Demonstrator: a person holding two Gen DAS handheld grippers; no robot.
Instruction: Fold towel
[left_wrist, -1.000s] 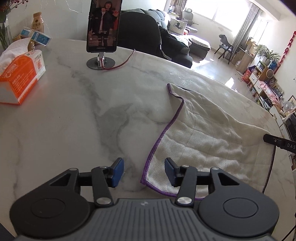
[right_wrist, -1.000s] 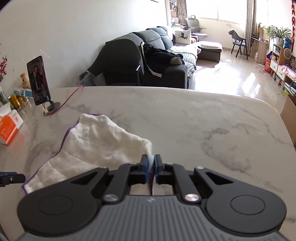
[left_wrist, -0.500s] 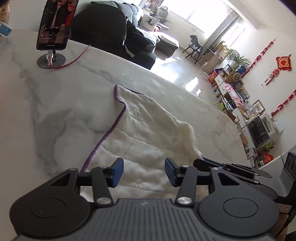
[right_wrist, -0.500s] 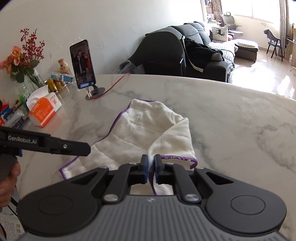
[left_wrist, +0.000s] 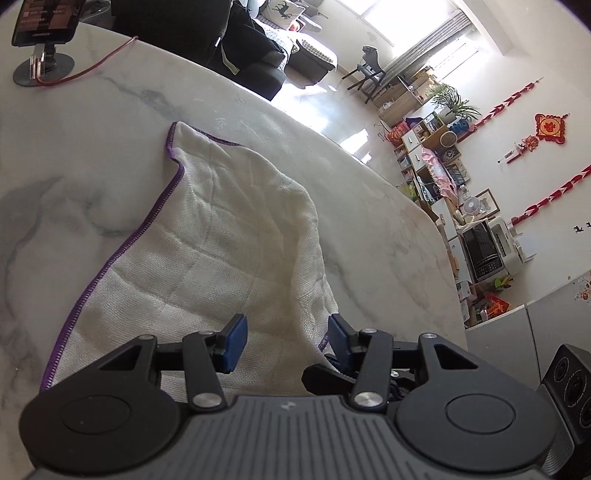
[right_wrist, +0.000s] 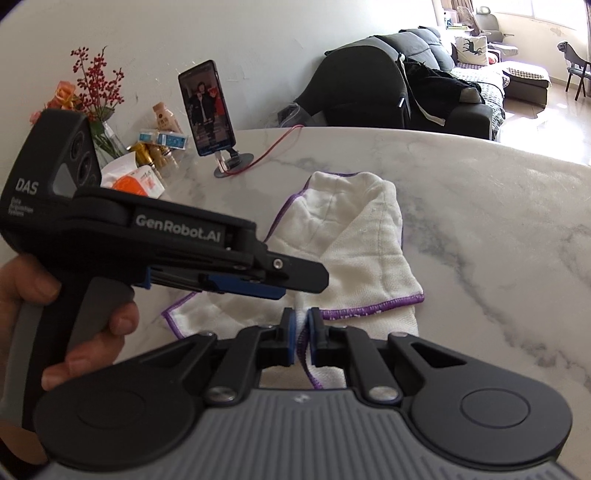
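Observation:
A white towel (left_wrist: 221, 251) with purple stitched edging lies on the marble table (left_wrist: 92, 147), its right side folded over leftward. My left gripper (left_wrist: 286, 341) is open and empty, hovering over the towel's near part. In the right wrist view the towel (right_wrist: 354, 236) shows its folded-over flap with a purple hem. My right gripper (right_wrist: 301, 328) is shut on the towel's near edge. The left gripper (right_wrist: 255, 288) also shows there, just left of and above the right one's fingers.
A phone on a stand (right_wrist: 208, 110) with a red cable stands at the table's far side. An orange tissue box (right_wrist: 133, 181), bottles and a flower vase (right_wrist: 92, 88) sit at the far left. A dark sofa (right_wrist: 406, 81) stands beyond the table.
My right gripper has carried the towel's corner leftward, folding the right side over. My left gripper has moved right, over the towel, close to the right gripper. It stays open.

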